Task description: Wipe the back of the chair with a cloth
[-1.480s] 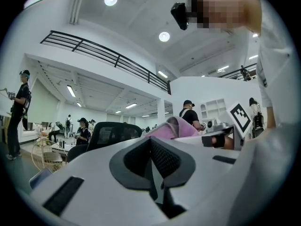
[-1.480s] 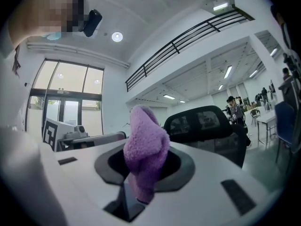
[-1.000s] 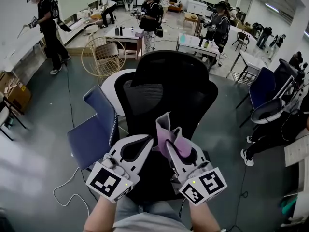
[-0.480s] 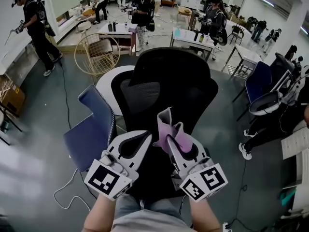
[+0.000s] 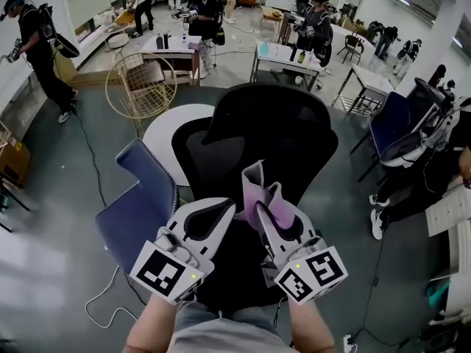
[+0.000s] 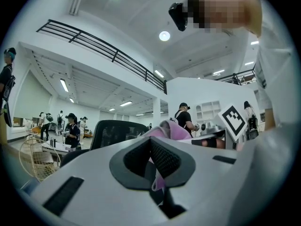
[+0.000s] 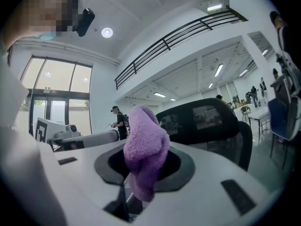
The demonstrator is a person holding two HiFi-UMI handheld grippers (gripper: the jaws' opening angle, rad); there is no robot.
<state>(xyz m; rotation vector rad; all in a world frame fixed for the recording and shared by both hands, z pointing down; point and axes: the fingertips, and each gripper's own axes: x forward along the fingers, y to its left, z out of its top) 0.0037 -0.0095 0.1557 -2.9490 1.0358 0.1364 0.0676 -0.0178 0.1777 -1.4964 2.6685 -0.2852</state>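
Observation:
A black mesh office chair [image 5: 257, 138] stands in front of me with its back and headrest toward me. My right gripper [image 5: 259, 210] is shut on a purple cloth [image 5: 266, 201], which sticks up from its jaws just short of the chair back. In the right gripper view the cloth [image 7: 143, 149] bunches between the jaws, with the chair [image 7: 202, 121] beyond. My left gripper [image 5: 221, 210] is held beside the right one, its jaws closed together with nothing between them. The left gripper view shows the chair [image 6: 113, 131] and the cloth [image 6: 171, 131] off to its right.
A blue chair [image 5: 140, 197] stands close on the left, a round white table [image 5: 165, 127] behind it, a wire basket chair [image 5: 140, 83] farther back. More chairs [image 5: 401, 134] crowd the right. Several people work at tables at the back. A cable [image 5: 103, 311] lies on the floor.
My head view has shifted slightly, so the chair sits a little lower and closer. Both grippers keep their pose and the cloth stays gripped.

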